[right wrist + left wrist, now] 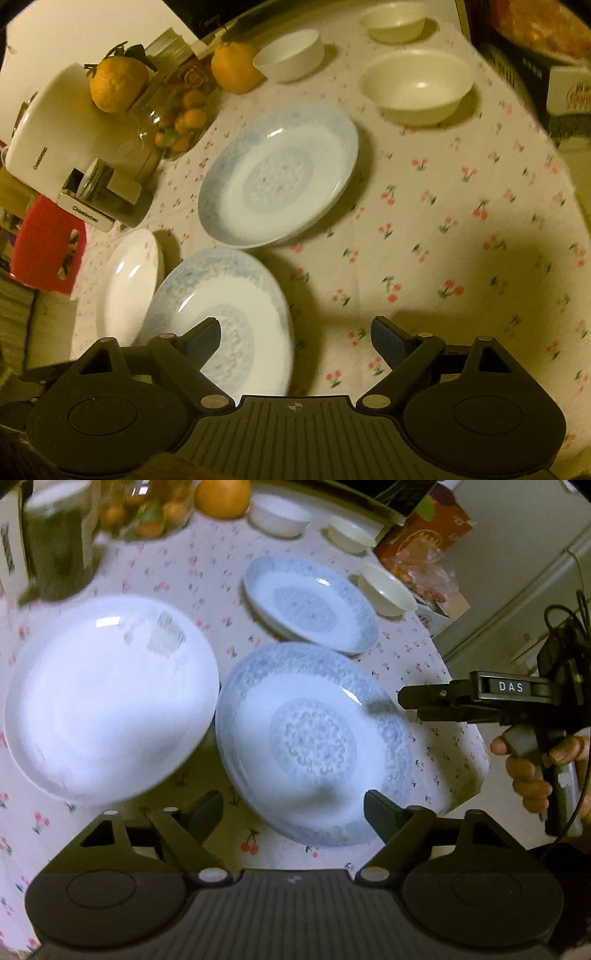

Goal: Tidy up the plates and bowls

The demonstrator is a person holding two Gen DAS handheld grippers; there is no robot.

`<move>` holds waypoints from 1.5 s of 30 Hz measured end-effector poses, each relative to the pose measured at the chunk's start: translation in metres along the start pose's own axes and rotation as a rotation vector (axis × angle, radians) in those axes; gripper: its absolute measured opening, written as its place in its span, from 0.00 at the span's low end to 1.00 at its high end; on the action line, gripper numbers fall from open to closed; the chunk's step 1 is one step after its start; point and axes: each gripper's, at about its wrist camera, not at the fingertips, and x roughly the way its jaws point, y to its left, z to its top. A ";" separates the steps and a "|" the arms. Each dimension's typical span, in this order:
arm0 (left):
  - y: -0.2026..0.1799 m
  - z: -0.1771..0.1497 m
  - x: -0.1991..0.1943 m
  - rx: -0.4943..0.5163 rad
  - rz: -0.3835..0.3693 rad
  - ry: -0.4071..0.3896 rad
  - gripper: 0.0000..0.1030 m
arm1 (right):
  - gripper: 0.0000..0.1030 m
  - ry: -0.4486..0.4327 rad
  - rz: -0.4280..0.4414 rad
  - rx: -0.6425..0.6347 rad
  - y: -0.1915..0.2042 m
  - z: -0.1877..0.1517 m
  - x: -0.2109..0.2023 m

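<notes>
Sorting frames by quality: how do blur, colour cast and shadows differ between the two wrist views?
Left wrist view: cool cast, heavy motion blur on the plain white plate, glare streak on the near blue-patterned plate. Right wrist view: yellowish, dimmer, sharper; a broad shadow falls on the cherry-print tablecloth.

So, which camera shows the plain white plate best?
The left wrist view: the plain white plate appears whole and large, though blurred. In the right wrist view it is small, at the left, partly behind the near blue patterned plate.

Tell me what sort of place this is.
Probably a home dining table: a cherry-print tablecloth, blue-patterned ceramic plates, plain white bowls and loose oranges.
</notes>
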 end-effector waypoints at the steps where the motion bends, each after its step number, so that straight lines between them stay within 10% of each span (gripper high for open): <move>1: 0.002 -0.001 0.001 -0.014 -0.014 0.008 0.72 | 0.88 0.007 0.005 0.011 0.000 0.000 0.002; 12: 0.015 -0.005 0.010 -0.078 0.005 -0.009 0.50 | 0.84 0.034 0.044 0.058 0.002 -0.002 0.012; 19: 0.019 -0.005 0.012 -0.082 0.015 -0.034 0.28 | 0.37 0.062 0.040 0.024 0.008 -0.007 0.021; 23: 0.021 -0.006 0.014 -0.081 0.035 -0.038 0.17 | 0.29 0.057 0.027 0.023 0.008 -0.008 0.024; 45: 0.020 -0.004 0.012 -0.037 0.064 -0.070 0.14 | 0.11 0.044 -0.008 -0.033 0.008 -0.007 0.015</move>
